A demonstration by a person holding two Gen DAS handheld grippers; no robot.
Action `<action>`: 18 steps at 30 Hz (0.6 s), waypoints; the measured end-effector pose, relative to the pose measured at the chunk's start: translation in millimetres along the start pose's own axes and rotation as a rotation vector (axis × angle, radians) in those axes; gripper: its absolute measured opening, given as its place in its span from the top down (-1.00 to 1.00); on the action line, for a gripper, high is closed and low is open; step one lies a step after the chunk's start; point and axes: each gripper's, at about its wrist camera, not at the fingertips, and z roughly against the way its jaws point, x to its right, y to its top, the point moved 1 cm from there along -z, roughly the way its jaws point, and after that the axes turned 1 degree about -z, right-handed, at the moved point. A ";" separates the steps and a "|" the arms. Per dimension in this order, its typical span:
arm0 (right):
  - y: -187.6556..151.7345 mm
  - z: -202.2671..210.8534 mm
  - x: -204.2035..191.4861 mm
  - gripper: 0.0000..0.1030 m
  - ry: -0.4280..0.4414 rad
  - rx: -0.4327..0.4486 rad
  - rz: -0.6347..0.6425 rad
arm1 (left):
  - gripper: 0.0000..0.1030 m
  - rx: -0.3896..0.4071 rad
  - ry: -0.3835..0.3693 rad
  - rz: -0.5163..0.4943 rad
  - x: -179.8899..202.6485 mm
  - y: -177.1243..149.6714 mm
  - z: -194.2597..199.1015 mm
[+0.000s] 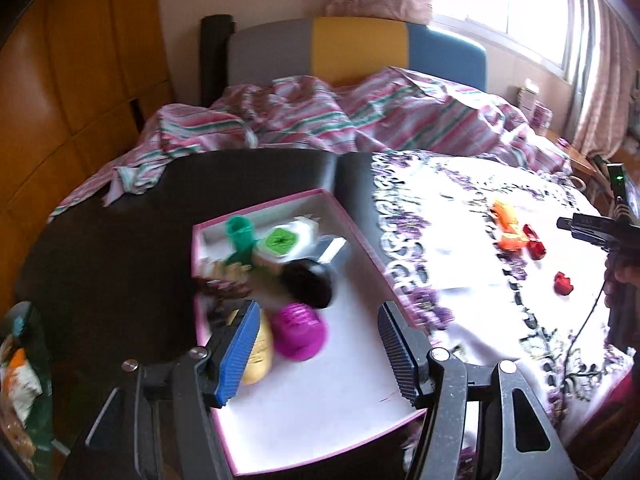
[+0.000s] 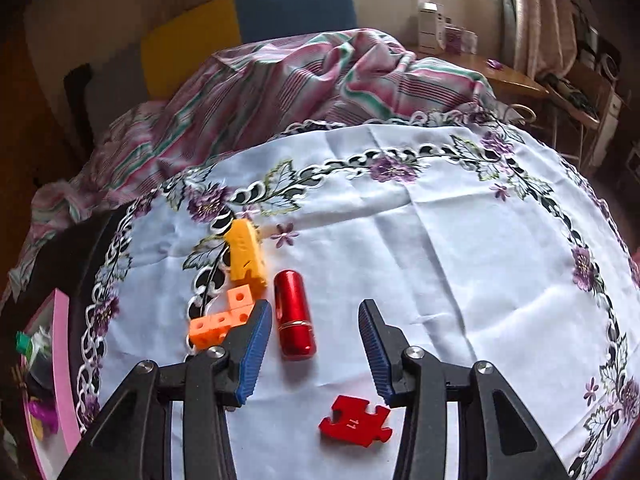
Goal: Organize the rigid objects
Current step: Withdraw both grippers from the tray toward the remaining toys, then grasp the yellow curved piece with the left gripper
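Observation:
My left gripper [image 1: 316, 336] is open and empty above a pink-rimmed white box [image 1: 320, 412]. The box holds a magenta ball-like toy [image 1: 300, 330], a yellow bottle [image 1: 260, 356], a black round object [image 1: 306, 284], a green-topped jar [image 1: 278, 242] and a teal piece [image 1: 240, 234]. My right gripper [image 2: 314, 340] is open over the embroidered white cloth [image 2: 460, 260]; a red metal cylinder [image 2: 294, 314] lies between its fingers. An orange cube piece [image 2: 222, 322], a yellow block [image 2: 246, 256] and a red puzzle piece [image 2: 354, 420] lie nearby.
The box stands on a dark round tabletop [image 1: 120, 260]. A bed with a striped pink quilt [image 1: 320, 116] lies behind. A wooden wardrobe [image 1: 72, 80] is on the left, a side table [image 2: 508, 76] and window on the right. A snack bag [image 1: 20, 372] is at far left.

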 end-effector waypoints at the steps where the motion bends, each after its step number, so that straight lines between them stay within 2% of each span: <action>1: 0.6 0.2 5.1 0.12 0.000 -0.005 -0.029 | -0.21 -0.001 -0.015 -0.011 7.8 4.0 -3.2; 8: 2.0 0.4 28.1 0.12 -0.024 -0.021 -0.133 | -0.21 -0.009 -0.116 -0.096 63.9 34.5 -27.8; 14: 2.3 -1.4 32.7 0.12 -0.020 -0.033 -0.163 | -0.20 -0.099 -0.228 -0.148 120.9 64.7 -74.8; 18: 3.4 -1.3 38.1 0.12 -0.007 -0.036 -0.196 | -0.20 -0.135 -0.264 -0.192 161.9 79.3 -108.7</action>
